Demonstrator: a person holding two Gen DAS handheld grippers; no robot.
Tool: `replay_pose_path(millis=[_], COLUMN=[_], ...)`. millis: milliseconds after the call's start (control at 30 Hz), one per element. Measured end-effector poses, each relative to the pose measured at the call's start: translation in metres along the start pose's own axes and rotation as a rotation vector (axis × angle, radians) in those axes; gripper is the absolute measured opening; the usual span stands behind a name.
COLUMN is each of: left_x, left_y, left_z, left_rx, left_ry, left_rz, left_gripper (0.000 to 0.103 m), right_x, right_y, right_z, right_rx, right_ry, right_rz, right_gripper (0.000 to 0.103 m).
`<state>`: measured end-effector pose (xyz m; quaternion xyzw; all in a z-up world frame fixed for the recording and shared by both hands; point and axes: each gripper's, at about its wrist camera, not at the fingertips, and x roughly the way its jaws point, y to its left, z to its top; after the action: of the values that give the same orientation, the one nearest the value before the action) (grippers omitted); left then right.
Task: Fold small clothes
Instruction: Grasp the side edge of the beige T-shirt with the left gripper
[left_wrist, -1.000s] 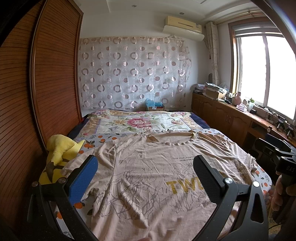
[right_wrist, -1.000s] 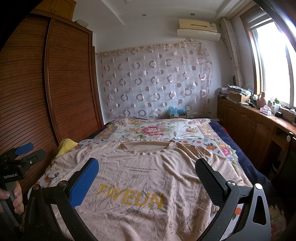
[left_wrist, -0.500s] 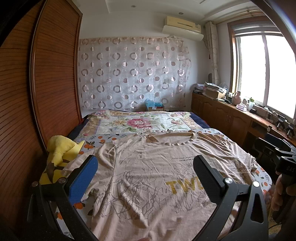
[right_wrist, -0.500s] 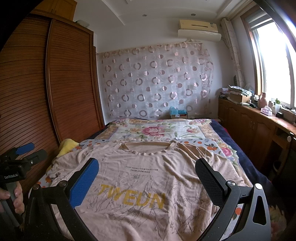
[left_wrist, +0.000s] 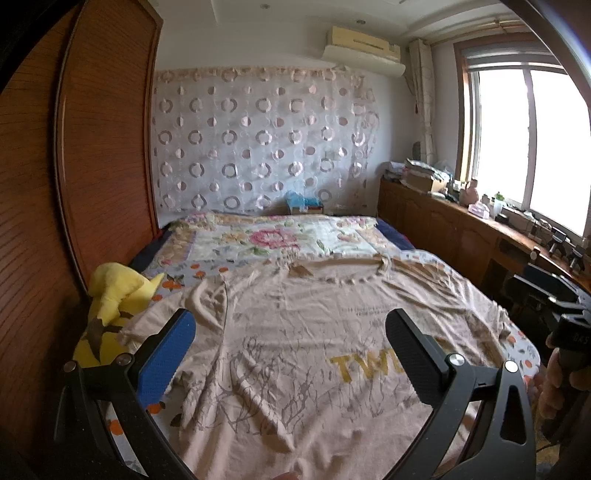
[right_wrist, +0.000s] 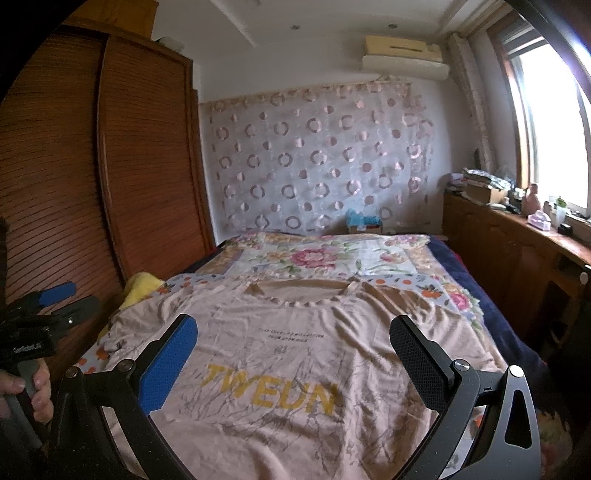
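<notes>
A beige T-shirt (left_wrist: 303, 332) (right_wrist: 295, 354) with yellow letters lies spread flat, front up, on the bed, its neck toward the far wall. My left gripper (left_wrist: 291, 328) hovers open above the shirt's left half, nothing between its fingers. Over the shirt's lower middle, my right gripper (right_wrist: 293, 334) is also open and empty. In the right wrist view the left gripper (right_wrist: 44, 306) appears at the left edge, held by a hand. The left wrist view shows the other handle (left_wrist: 557, 314) at the right edge.
A yellow plush toy (left_wrist: 110, 306) lies at the bed's left edge beside the wooden wardrobe (left_wrist: 55, 206). A floral quilt (left_wrist: 273, 240) covers the far half of the bed. A wooden counter (right_wrist: 517, 251) with clutter runs under the window on the right.
Both cameras have tilted slightly, the right one moving a little nearer the shirt. The shirt lies as before and both grippers stay open.
</notes>
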<state>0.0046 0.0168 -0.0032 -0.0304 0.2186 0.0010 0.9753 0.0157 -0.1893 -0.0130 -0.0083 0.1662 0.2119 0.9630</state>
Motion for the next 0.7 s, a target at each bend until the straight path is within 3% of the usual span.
replay_pose_path(millis=[233, 500, 700], left_x=[0.019, 0.042, 0.059], left_y=[0.023, 0.036, 0.059], left_z=[-0.02, -0.042, -0.05], left_rx=[-0.027, -0.054, -0.062], left_ry=[0.076, 0.09, 0.154], left_rz=[0.028, 0.072, 0.086], left_gripper=[0.103, 0.103, 0.103], right_x=[0.017, 0.039, 0.058], right_y=[-0.001, 0.005, 0.013], right_z=[-0.001, 0.005, 0.008], right_rx=[-0.009, -0.041, -0.07], right_ry=[0.04, 0.087, 0.103], right_rz=[0.02, 0.038, 0.071], right_gripper=[0.103, 0.103, 0.103])
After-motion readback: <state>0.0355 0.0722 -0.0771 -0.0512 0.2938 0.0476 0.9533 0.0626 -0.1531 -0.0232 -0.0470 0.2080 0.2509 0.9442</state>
